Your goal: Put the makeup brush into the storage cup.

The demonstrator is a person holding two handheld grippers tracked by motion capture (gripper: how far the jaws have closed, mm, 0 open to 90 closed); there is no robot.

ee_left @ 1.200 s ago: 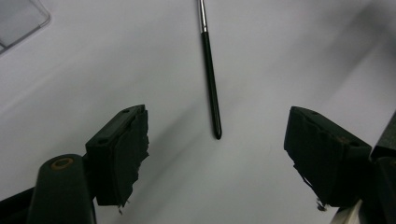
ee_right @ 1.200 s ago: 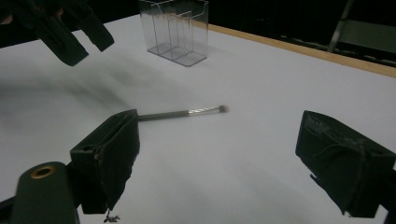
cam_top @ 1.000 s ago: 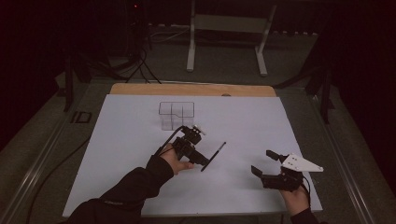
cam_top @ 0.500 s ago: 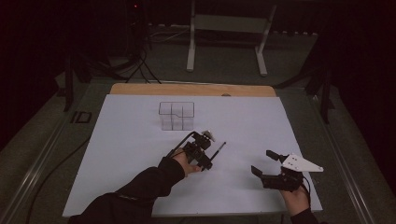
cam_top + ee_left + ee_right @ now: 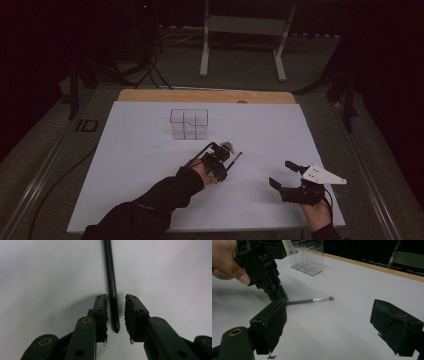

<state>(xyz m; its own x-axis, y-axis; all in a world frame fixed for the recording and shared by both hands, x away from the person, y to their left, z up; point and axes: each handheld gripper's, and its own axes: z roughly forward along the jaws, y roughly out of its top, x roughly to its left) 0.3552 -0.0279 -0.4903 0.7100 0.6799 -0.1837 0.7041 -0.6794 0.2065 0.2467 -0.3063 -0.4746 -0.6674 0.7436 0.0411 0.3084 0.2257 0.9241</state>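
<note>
Two hand-held grippers over a white-covered desk (image 5: 130, 165), a thin makeup brush lying between the fingers of the left one.

The left gripper (image 5: 115, 315) is held low near the middle of the desk; its fingers (image 5: 100, 315) are parted slightly, with the dark handle of the makeup brush (image 5: 111, 287) seen in the gap, touching neither pad clearly. In the right gripper view the brush's metal ferrule and bristle tip are seen resting on the desk. The right gripper (image 5: 285, 175) is held well apart at the near right, its fingers spread wide and released. A clear compartmented organiser (image 5: 189, 123) is placed farther back on the desk.
</note>
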